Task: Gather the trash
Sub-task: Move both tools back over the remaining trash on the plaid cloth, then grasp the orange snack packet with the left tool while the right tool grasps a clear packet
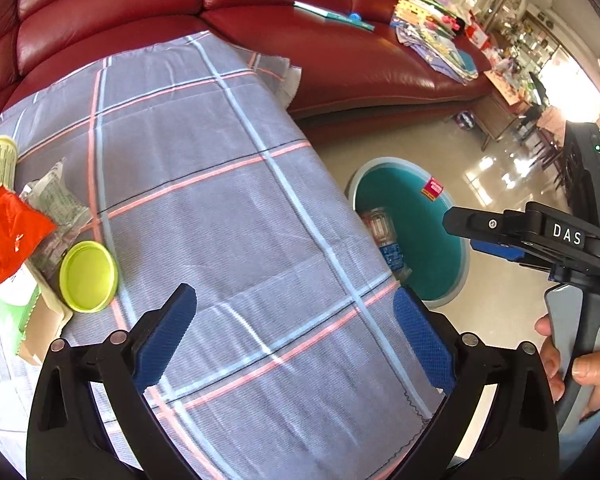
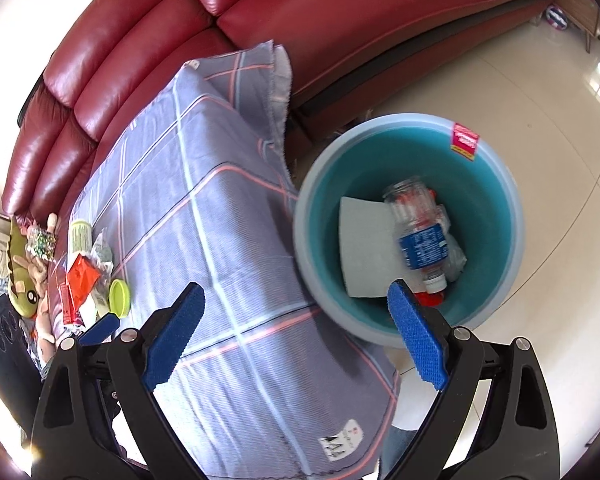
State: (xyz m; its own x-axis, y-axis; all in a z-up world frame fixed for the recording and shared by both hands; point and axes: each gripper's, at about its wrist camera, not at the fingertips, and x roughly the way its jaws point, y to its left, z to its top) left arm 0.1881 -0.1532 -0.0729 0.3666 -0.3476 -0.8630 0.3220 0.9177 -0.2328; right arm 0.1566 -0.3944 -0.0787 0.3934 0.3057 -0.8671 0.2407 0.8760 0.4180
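bin (image 2: pixel 496 184) rim blurred | bottle (image 2: pixel 420 240) label unreadable | red packet (image 1: pixel 8 236) edge-cropped

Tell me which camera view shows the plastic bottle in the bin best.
The right wrist view: it looks straight down into the teal bin, showing the whole plastic bottle. In the left wrist view the tablecloth edge hides most of the bottle.

We see a teal round plastic bin (image 2: pixel 496 184) on the floor just right of the plaid-clothed table (image 2: pixel 204 208), a clear plastic bottle (image 2: pixel 418 236) inside it; behind both, a red leather sofa (image 2: pixel 260 8).
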